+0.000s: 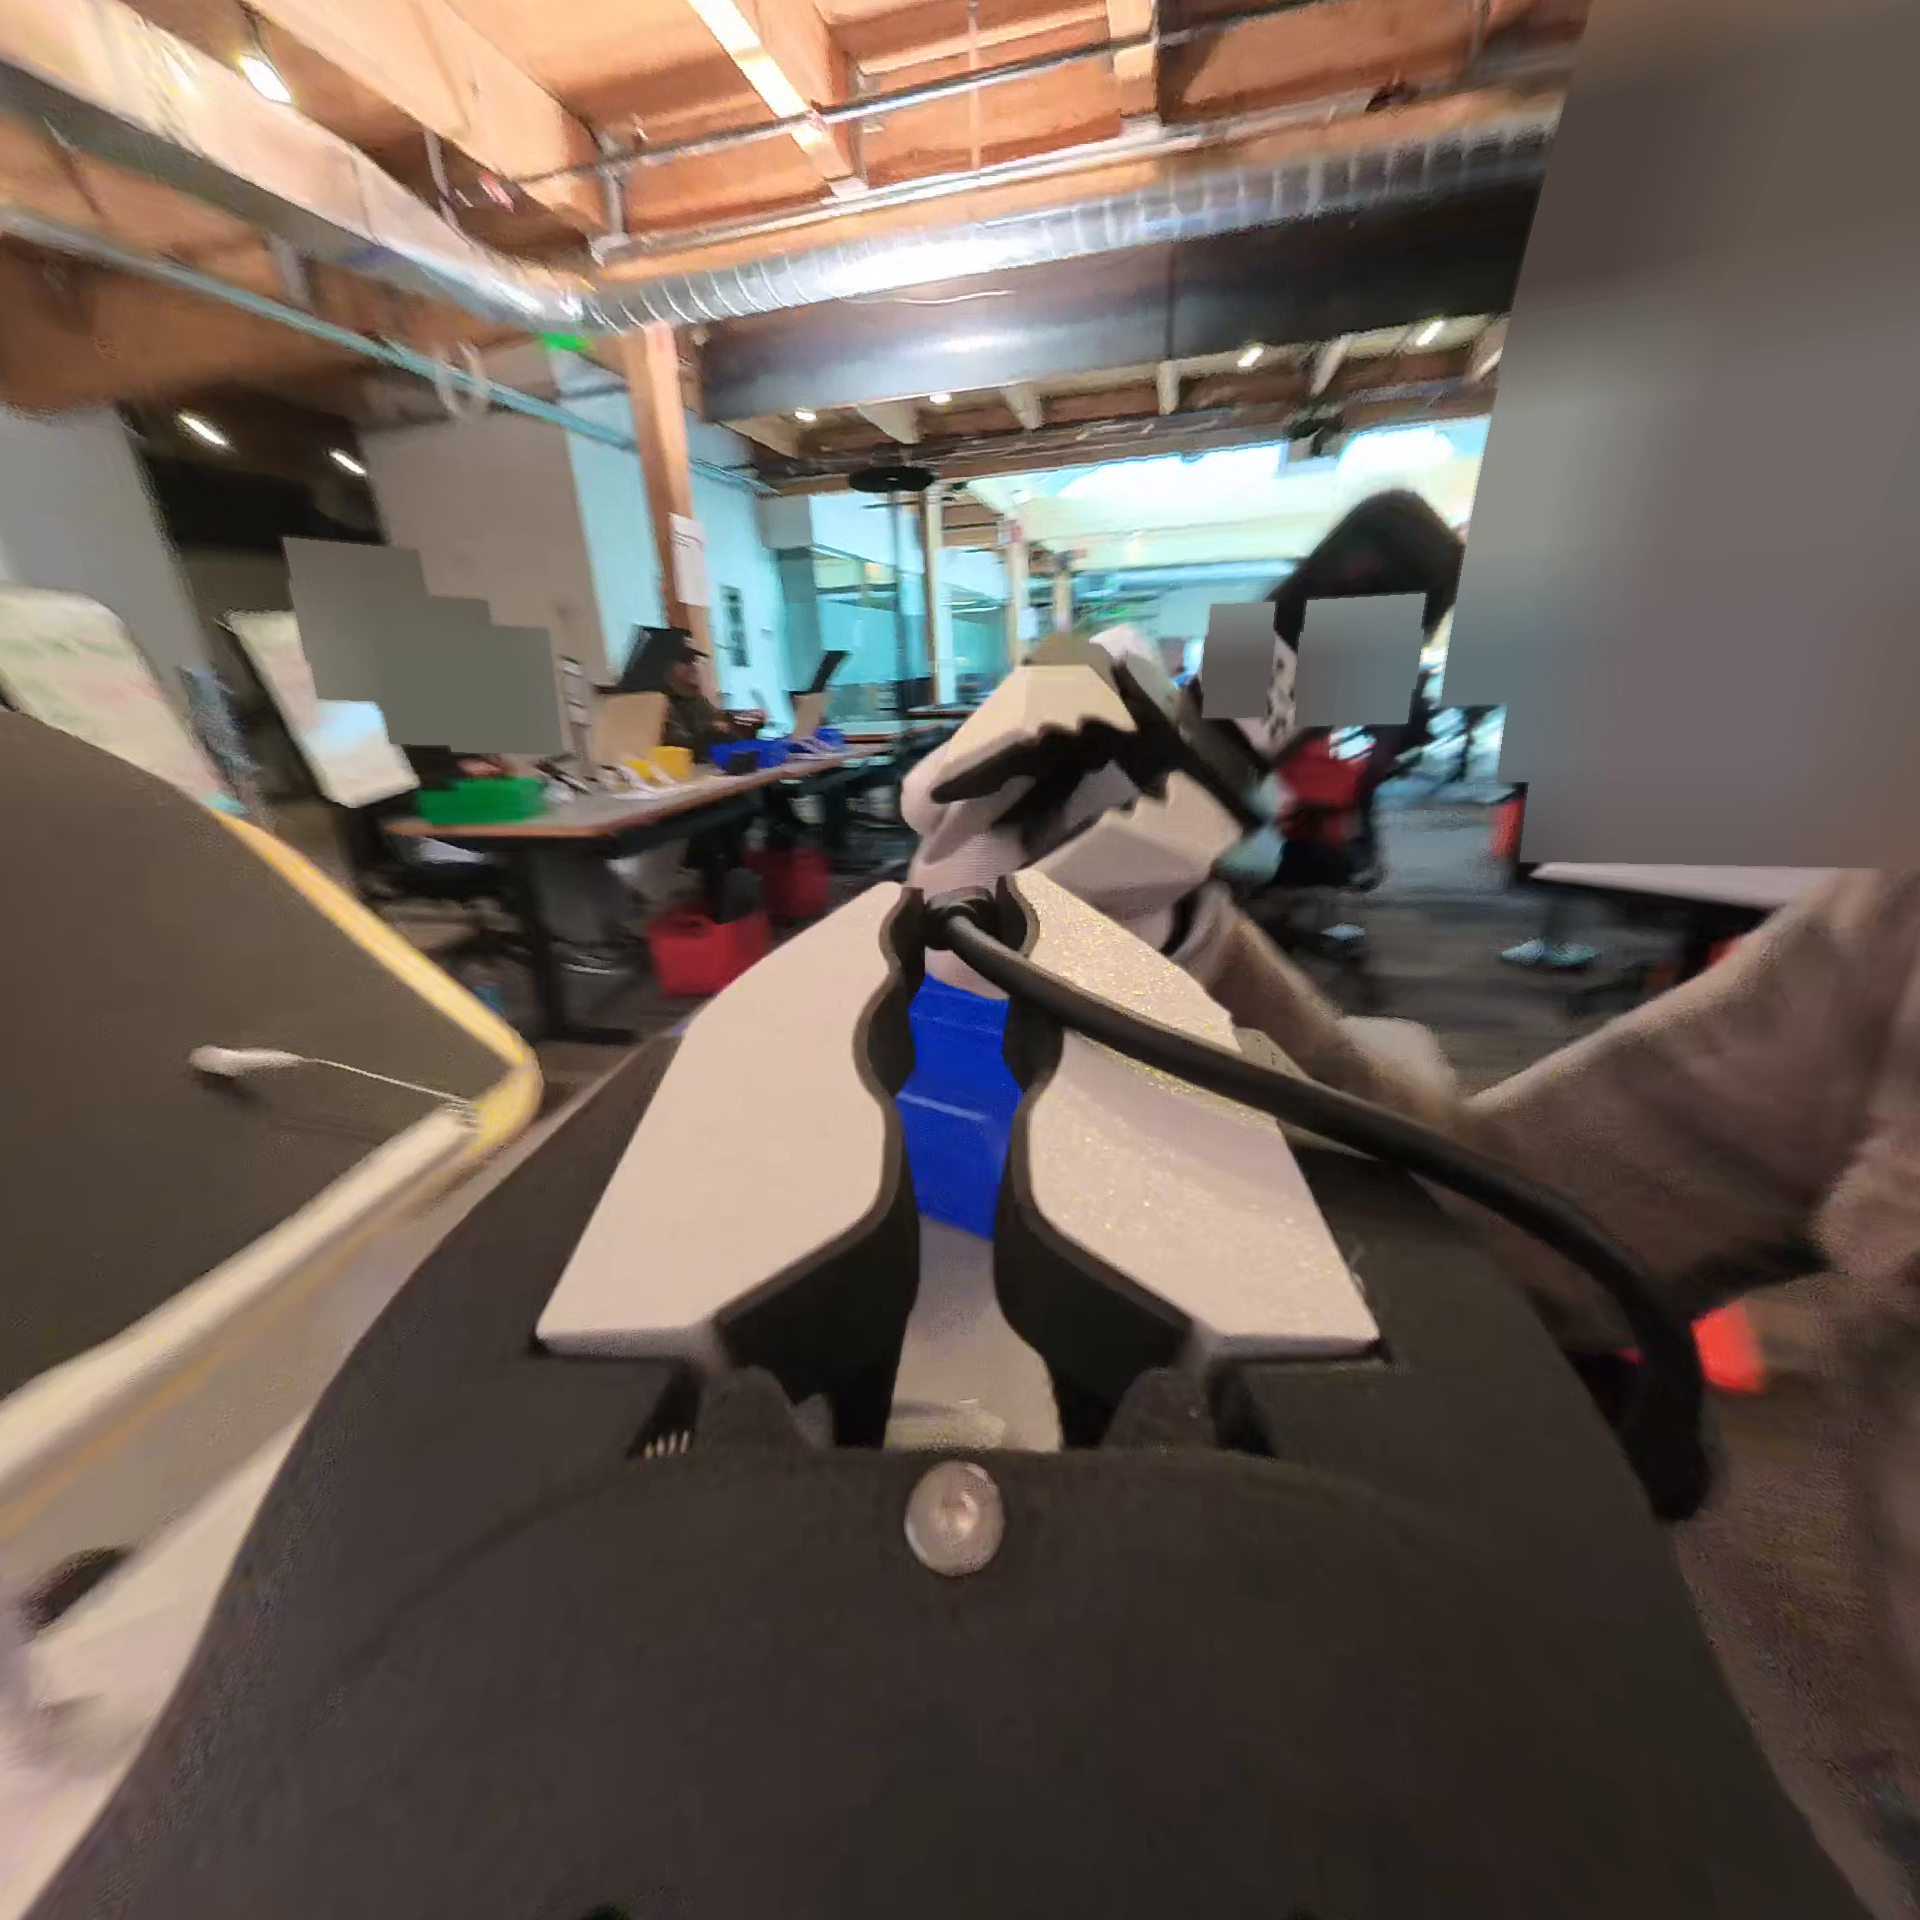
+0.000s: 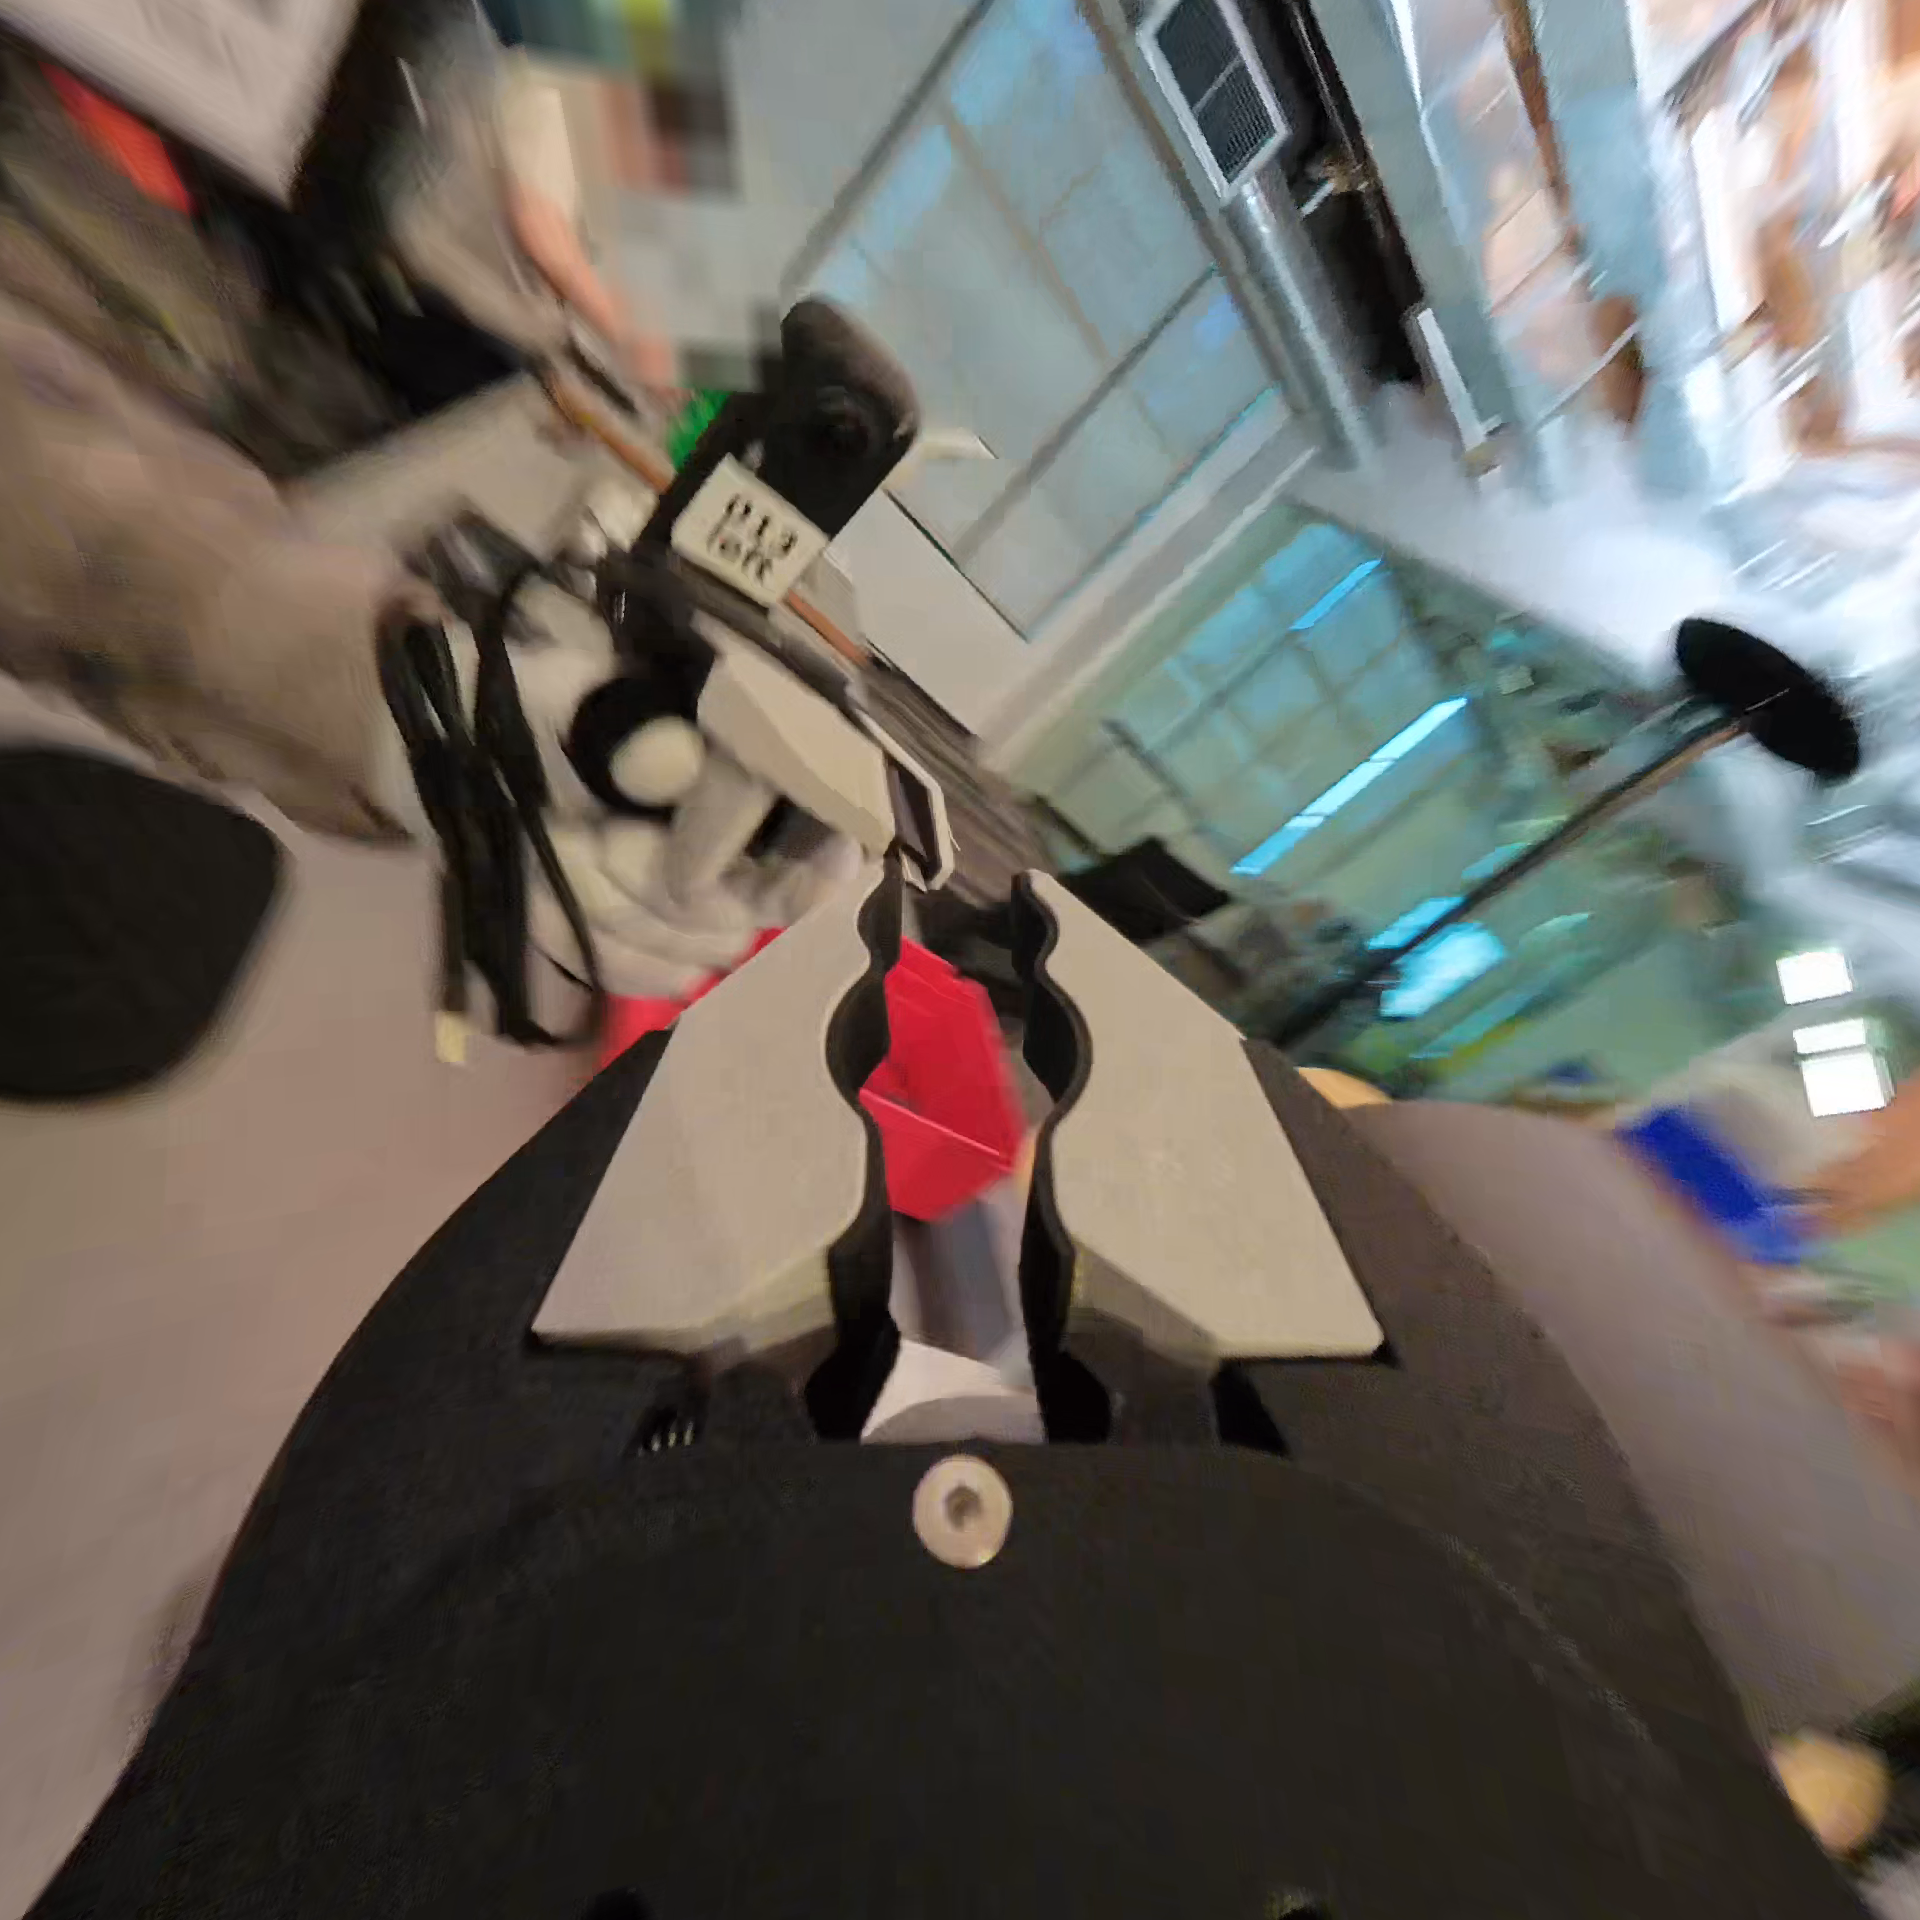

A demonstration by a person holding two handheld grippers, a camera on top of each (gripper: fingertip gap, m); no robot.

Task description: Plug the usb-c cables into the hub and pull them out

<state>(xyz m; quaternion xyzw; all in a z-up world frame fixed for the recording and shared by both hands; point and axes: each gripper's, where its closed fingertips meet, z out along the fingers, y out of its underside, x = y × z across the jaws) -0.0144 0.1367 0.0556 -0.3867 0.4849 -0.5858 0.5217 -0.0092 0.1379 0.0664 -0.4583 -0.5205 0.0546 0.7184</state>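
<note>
Left wrist view: the left hand-held gripper points up and outward at mid-frame, its tips clenched on a black usb-c cable that arcs toward the lower right, past a grey sleeve. The right hand-held gripper, tilted and blurred in its own view, stands released, grasping nothing. A desk with bins sits mid-left under wooden ceiling beams. No hub shows.
</note>
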